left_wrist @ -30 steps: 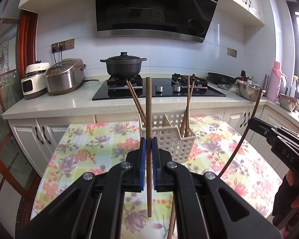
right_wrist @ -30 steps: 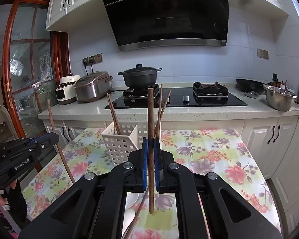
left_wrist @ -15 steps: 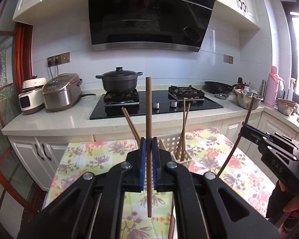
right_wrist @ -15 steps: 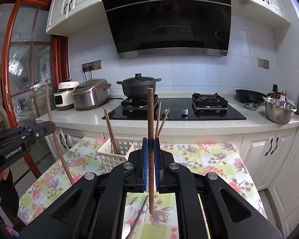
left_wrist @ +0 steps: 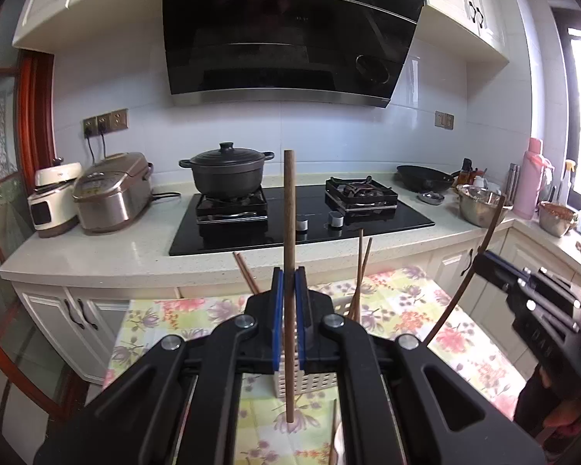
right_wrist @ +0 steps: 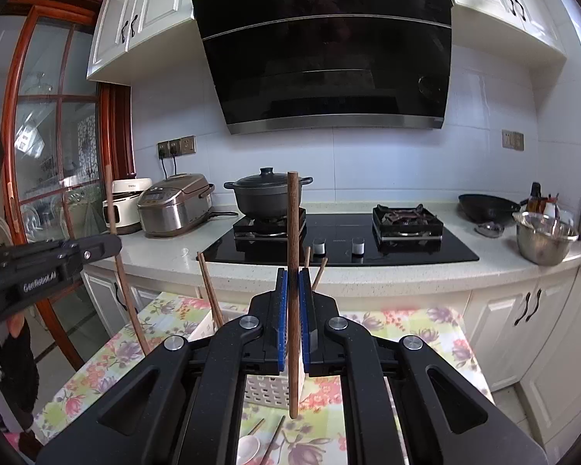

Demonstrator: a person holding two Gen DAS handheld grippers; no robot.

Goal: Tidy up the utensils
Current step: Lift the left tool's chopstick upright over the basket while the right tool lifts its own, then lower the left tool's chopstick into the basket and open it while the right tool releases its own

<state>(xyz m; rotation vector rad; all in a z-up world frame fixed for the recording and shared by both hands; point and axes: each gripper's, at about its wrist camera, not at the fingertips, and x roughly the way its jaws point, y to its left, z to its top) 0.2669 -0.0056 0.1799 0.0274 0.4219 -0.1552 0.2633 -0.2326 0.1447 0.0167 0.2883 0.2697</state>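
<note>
My left gripper (left_wrist: 289, 302) is shut on a brown wooden chopstick (left_wrist: 289, 213), held upright above the flowered table. My right gripper (right_wrist: 293, 310) is likewise shut on its own upright chopstick (right_wrist: 292, 224). Each gripper shows in the other's view: the right one (left_wrist: 484, 261) at the right edge with its chopstick (left_wrist: 464, 290), the left one (right_wrist: 114, 246) at the left edge with its chopstick (right_wrist: 122, 283). A white slotted basket (left_wrist: 306, 381) (right_wrist: 267, 389) stands on the table, mostly hidden behind the jaws. Several chopsticks (left_wrist: 362, 271) (right_wrist: 209, 290) lean inside it.
A white spoon (right_wrist: 248, 447) and loose chopsticks (right_wrist: 277, 434) lie on the flowered tablecloth (left_wrist: 464, 345) below the grippers. Behind the table runs a counter (left_wrist: 97, 255) with a hob, a black pot (left_wrist: 226, 172), rice cookers (left_wrist: 112, 192), a wok and a steel bowl (right_wrist: 544, 236).
Both grippers have risen with their chopsticks; the basket has sunk behind the jaws and the range hood fills more of each view.
</note>
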